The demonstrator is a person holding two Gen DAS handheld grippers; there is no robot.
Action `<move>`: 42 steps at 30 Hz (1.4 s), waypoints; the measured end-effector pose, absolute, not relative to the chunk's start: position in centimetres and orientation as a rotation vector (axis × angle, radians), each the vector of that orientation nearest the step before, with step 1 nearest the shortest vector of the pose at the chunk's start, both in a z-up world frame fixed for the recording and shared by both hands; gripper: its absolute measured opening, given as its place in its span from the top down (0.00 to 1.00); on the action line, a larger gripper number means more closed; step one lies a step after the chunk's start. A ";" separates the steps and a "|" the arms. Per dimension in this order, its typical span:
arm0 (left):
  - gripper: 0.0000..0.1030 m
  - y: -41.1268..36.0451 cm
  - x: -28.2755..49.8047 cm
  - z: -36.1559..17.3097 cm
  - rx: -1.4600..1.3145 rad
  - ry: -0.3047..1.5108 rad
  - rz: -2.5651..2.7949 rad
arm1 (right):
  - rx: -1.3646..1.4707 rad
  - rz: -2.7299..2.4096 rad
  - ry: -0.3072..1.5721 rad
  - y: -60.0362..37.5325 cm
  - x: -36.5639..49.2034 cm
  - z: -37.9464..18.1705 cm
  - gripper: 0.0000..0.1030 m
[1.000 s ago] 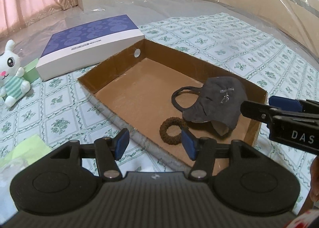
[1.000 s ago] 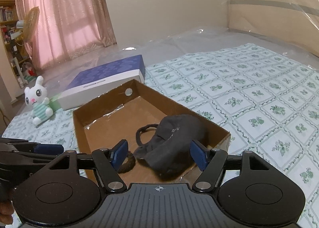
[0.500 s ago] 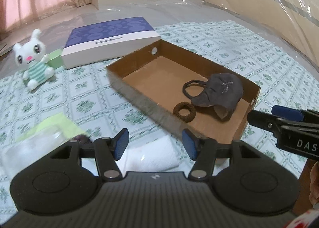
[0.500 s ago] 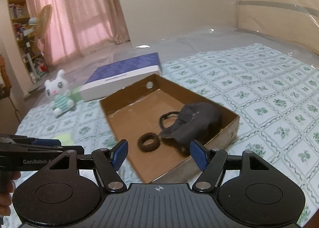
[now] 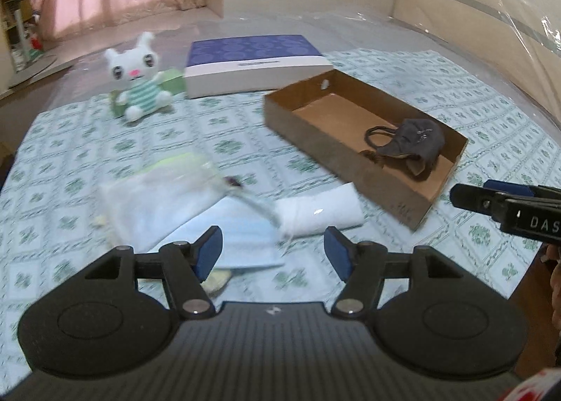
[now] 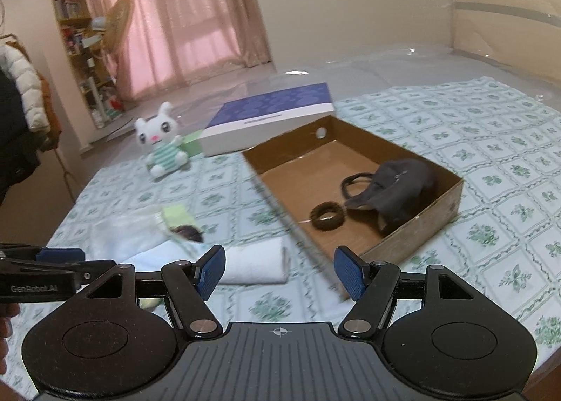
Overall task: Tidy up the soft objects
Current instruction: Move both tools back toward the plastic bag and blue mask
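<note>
While both grippers hang empty above the bed, the step in hand looks like going for the next soft item. Left gripper (image 5: 272, 253): jaws apart, have just been opening, nothing between them. Right gripper (image 6: 279, 272): jaws apart, nothing held.

Nearest, just beyond the left jaws, a loose pile on the patterned bedspread (image 5: 84, 134): flat pale-blue face mask (image 5: 242, 243), clear plastic bag (image 5: 157, 190) lying partly over it, rolled white towel (image 5: 322, 215) beside them; all limp, blurred. The towel lies just beside the near wall of the cardboard box (image 6: 413, 239).

Box is open-topped and already holds a dark grey cap (image 6: 396, 187) slumped at the near end, with a brown hair scrunchie (image 6: 328, 215) next to it; the far half is bare.

Further off, well apart from the box, a white plush bunny (image 6: 163, 147) in a striped top sits upright, touching a green block. Purple-and-white box (image 5: 252, 64) lies behind.

Next move likely: lower the left gripper onto the mask or towel, pinch a fold, carry into the box.
</note>
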State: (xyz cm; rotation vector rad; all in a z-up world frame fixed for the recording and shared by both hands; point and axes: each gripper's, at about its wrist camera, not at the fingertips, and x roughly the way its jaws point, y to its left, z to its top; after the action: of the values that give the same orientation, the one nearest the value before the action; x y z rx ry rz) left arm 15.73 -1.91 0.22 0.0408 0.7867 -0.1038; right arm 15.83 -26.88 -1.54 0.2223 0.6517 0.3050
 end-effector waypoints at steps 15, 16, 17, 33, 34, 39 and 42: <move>0.38 4.3 8.7 0.4 -0.008 0.768 0.067 | 0.192 0.439 0.701 -21.7 13.1 -2.9 0.33; 0.38 4.6 8.5 0.2 -0.012 0.772 0.074 | 0.188 0.448 0.705 -21.2 13.2 -3.0 0.33; 0.38 4.8 8.4 0.0 -0.012 0.774 0.080 | 0.184 0.458 0.709 -20.8 13.2 -3.2 0.33; 0.38 5.6 11.2 -2.9 0.082 0.761 0.068 | 0.134 0.496 0.756 -16.9 17.1 -6.1 0.33; 0.38 5.6 11.6 -3.0 0.092 0.758 0.066 | 0.136 0.493 0.757 -16.8 17.6 -6.3 0.33; 0.38 5.5 14.2 -3.8 0.137 0.740 0.047 | 0.134 0.484 0.767 -16.4 19.5 -6.9 0.33; 0.38 5.3 15.9 -4.4 0.172 0.730 0.031 | 0.137 0.481 0.770 -16.0 20.8 -7.4 0.33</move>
State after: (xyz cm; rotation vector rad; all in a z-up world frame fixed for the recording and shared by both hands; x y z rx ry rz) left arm 15.88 5.30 -4.41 0.1722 0.7295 0.0314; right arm 20.80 -16.02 -7.37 0.1370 0.7698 0.4811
